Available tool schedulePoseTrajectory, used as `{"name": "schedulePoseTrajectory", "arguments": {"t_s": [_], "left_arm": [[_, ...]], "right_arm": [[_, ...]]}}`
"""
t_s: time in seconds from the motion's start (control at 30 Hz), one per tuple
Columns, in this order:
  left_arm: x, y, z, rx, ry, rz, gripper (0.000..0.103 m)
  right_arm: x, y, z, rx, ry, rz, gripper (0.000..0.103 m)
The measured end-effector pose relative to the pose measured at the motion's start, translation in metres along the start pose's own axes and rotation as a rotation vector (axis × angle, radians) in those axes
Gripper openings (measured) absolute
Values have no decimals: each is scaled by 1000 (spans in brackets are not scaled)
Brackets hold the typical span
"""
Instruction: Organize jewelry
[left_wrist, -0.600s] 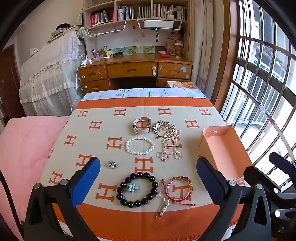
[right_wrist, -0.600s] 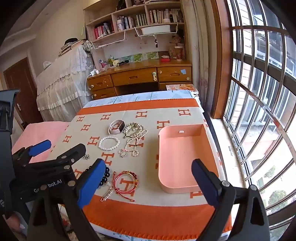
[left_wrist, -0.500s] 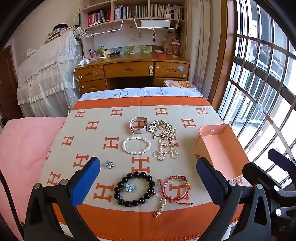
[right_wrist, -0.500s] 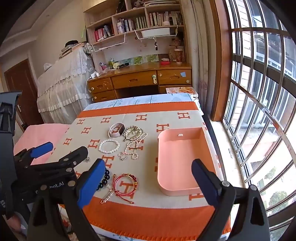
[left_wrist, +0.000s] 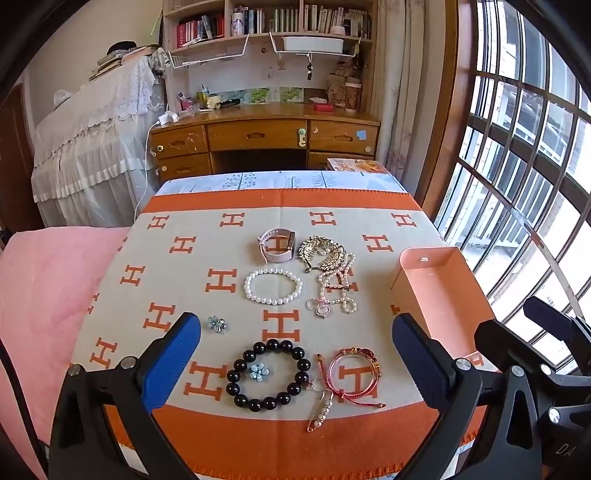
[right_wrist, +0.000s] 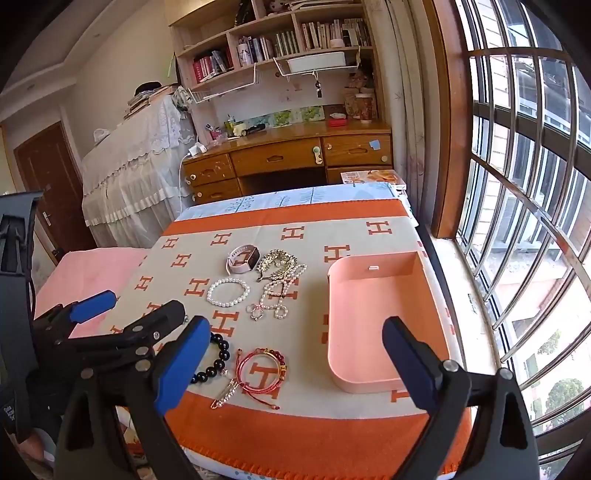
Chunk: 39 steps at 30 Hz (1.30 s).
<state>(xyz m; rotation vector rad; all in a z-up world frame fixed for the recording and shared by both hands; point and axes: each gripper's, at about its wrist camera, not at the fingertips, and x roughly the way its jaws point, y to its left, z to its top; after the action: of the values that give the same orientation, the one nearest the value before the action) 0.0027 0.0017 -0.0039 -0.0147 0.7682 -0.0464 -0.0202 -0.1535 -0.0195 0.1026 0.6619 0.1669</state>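
1. Currently left gripper (left_wrist: 295, 354) and right gripper (right_wrist: 295, 350) both gape wide, holding nothing.
2. Black bead bracelet (left_wrist: 268, 370) lies between left fingers; other jewelry at 12 o'clock.
3. Pink tray (right_wrist: 384, 321) at 2 o'clock holds nothing; all sorting remains.

The blanket (left_wrist: 236, 258) is looking like woven cloth, matt and soft, with a stitched edge. The tray (right_wrist: 373, 314) is showing smooth, matt pink plastic. The black beads (left_wrist: 267, 371) are shining glossy, and the pearl bracelet (left_wrist: 272, 286) is giving a soft sheen. The brooch (left_wrist: 321, 251) is glinting like gold-toned metal; the pin (left_wrist: 320, 411) is looking like thin metal wire. The red bracelet (left_wrist: 352, 373) is appearing as braided cord. The watch (left_wrist: 277, 245) band is looking like smooth matt rubber. The desk (left_wrist: 266, 136) is gleaming as varnished wood. Both grippers' fingers (left_wrist: 173, 356) are wearing textured blue pads on matt black plastic.
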Motion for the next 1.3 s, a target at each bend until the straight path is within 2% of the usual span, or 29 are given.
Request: {"name": "schedulePoseTrajectory", "arguments": {"t_s": [0.07,0.47,0.67,1.3], "left_arm": [[2,1,0,0,2,-1,102],[10,9,2,-20,25,-37,102],[11,7,1,-4,24,1,102],[10,11,0,-2,28,13,102]], "right_arm": [[-1,-10,5,8,6,5,95],[10,-8,5,15,15,20,95],[18,-3,0,11,25,12,95],[15,-4,0,19,32,21,95]]}}
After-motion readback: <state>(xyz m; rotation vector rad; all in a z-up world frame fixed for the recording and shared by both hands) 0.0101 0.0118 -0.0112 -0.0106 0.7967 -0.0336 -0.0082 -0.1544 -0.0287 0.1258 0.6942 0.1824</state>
